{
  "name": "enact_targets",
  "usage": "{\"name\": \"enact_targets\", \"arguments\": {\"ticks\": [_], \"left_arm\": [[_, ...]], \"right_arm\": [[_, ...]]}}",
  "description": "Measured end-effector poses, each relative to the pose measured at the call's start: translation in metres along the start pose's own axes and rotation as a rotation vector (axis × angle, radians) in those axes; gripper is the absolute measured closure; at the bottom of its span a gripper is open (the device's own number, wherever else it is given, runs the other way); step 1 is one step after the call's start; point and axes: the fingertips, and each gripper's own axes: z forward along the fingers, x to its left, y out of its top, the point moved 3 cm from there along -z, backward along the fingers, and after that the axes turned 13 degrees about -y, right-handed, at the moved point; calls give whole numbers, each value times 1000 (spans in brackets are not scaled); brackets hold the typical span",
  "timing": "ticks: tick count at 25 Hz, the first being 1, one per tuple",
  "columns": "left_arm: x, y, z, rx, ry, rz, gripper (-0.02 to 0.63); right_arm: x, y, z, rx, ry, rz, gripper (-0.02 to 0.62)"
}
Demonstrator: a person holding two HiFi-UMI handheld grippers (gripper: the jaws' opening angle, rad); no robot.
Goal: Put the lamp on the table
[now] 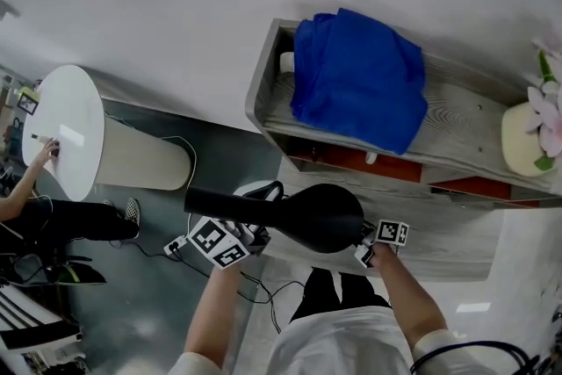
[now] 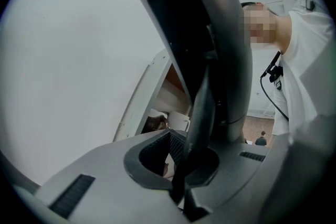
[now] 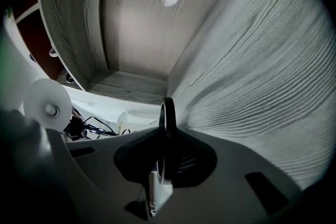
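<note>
Head view, left gripper and right gripper fingers clamped on black lamp, by grey wooden table, blue cloth.

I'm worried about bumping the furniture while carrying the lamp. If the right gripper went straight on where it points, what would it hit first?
Beyond the lamp rim it grips, the right gripper faces the grey wooden unit; its grained panel looks like first contact, though depth is unclear.

place: office-like room | seen — wooden table, round white table, person seated there
</note>
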Motion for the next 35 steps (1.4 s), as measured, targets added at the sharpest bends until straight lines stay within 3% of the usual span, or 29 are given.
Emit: {"name": "enact_targets", "arguments": {"ticks": [17,29,35], "left_arm": [[20,-13,18,38,-25,-19,598],[13,-15,22,50,-9,-5,598],[13,-16,23,55,-13,-1,598]], "right_arm": [[-17,2,16,-5,-57,38,561],[-13,0,20,19,-149,-80,431],[-22,11,9,-40,-213,-80,428]]}}
